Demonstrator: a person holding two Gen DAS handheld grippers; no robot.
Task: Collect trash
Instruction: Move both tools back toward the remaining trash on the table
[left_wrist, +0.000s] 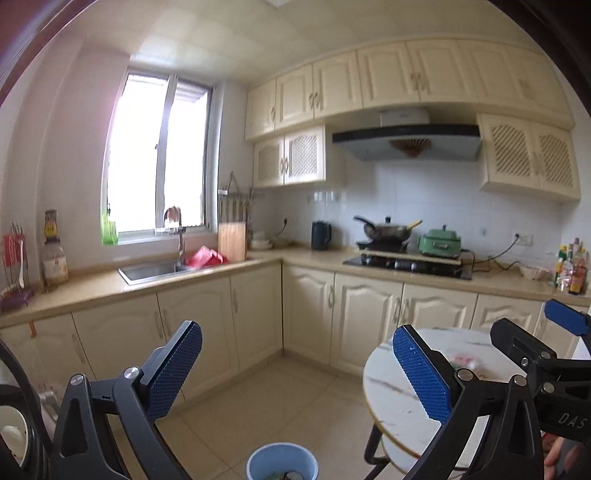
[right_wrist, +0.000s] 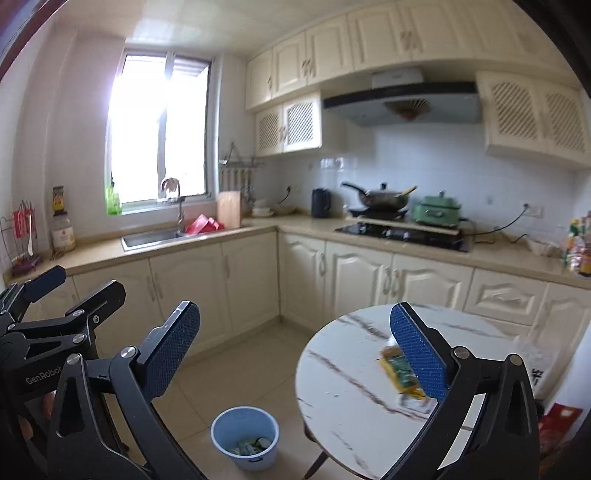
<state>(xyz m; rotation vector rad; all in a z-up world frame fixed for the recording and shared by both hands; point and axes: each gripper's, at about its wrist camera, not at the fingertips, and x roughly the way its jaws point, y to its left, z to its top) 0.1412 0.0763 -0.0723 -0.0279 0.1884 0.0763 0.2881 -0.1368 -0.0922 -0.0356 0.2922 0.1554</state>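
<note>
Both tools spread wide, nothing pinched: left tool (left_wrist: 299, 369), right tool (right_wrist: 295, 354). Bin (right_wrist: 244, 437) on floor left of bench (right_wrist: 343, 387), trash inside. Yellow wrapper (right_wrist: 400, 373) on bench.

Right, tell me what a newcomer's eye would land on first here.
The bright window over the sink on the left wall draws the eye first. Next, the round marble-look table at lower right, with a yellow wrapper on it. Then the blue bin on the floor beside it, some trash already inside.

"GenRobot" is showing in white on the left gripper (right_wrist: 55, 295), left of the jaws; "DAS" is showing on the right gripper (left_wrist: 546, 332), right of them.
</note>
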